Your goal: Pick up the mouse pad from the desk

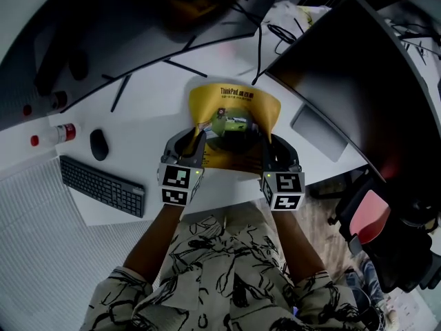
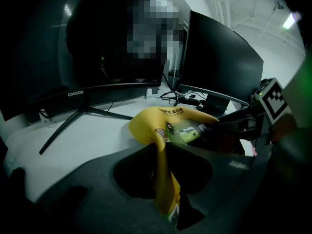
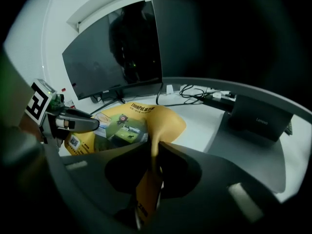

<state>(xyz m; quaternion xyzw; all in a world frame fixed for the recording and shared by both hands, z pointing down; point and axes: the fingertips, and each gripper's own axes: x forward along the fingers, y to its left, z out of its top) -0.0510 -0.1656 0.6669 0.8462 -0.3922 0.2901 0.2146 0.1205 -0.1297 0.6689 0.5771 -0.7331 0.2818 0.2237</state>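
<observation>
the left gripper (image 1: 198, 138) is pinching the left side of the yellow mouse pad (image 1: 234, 109) between its jaws, and the right gripper (image 1: 264, 142) is pinching the right side in the same way. the mouse pad is bowing between the two grippers, with both gripped sides folding upward, over the near edge of the white desk (image 1: 148, 98). a keyboard (image 1: 103, 185) and a mouse (image 1: 99, 144) are lying toward the desk's left edge, and a dark monitor (image 1: 344, 81) is standing at its right.
</observation>
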